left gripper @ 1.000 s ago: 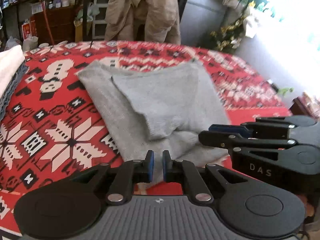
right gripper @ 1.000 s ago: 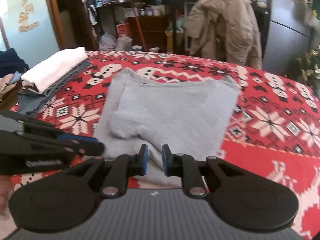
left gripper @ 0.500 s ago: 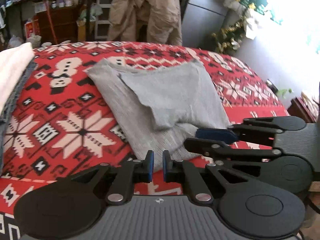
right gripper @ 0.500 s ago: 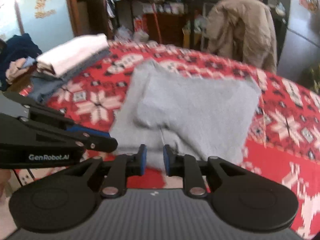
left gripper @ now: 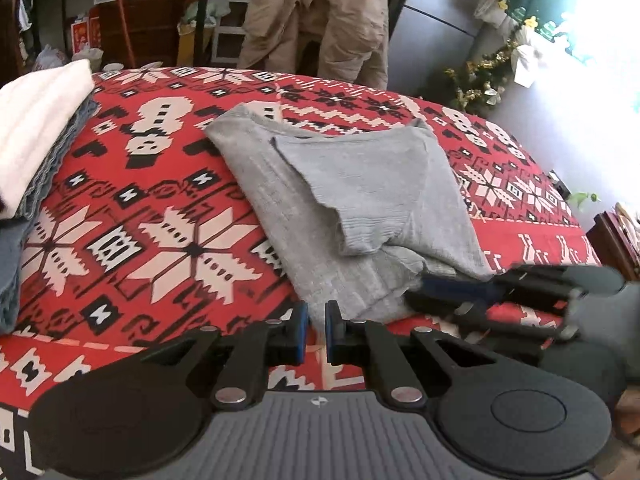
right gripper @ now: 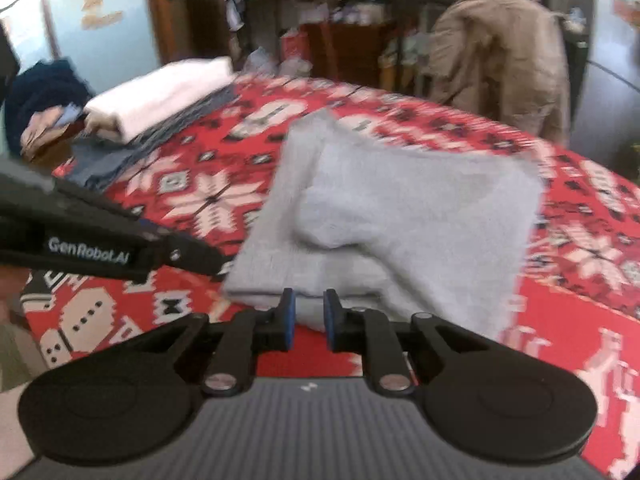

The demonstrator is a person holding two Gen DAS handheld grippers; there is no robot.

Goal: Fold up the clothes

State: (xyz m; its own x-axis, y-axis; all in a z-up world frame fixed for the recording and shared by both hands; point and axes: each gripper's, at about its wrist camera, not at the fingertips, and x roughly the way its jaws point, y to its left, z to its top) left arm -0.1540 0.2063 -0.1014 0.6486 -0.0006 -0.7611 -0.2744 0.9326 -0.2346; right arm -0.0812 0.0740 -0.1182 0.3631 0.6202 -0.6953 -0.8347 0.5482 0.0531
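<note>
A grey knit garment [left gripper: 360,200] lies folded on the red patterned tablecloth [left gripper: 160,240], one flap laid over its middle. My left gripper [left gripper: 317,330] hovers just off the garment's near left corner, shut, with only tablecloth behind its pads. In the right wrist view the garment [right gripper: 400,208] fills the centre. My right gripper [right gripper: 310,312] sits at the garment's near hem. Its jaws are closing, a narrow gap still shows, and cloth shows in the gap with no visible pinch. Its blurred tips [left gripper: 424,292] reach the hem from the right. The left gripper [right gripper: 212,258] crosses from the left.
A stack of folded clothes [left gripper: 36,120] with a white piece on top lies at the table's left end [right gripper: 160,96]. A tan jacket [left gripper: 320,20] hangs on a chair behind the table. Dark blue clothes [right gripper: 44,92] are heaped far left. The table's right edge drops off beside wooden furniture [left gripper: 616,240].
Both grippers have drawn back towards the near edge. The left one was over the garment's near hem and now stands over bare tablecloth. The garment lies still.
</note>
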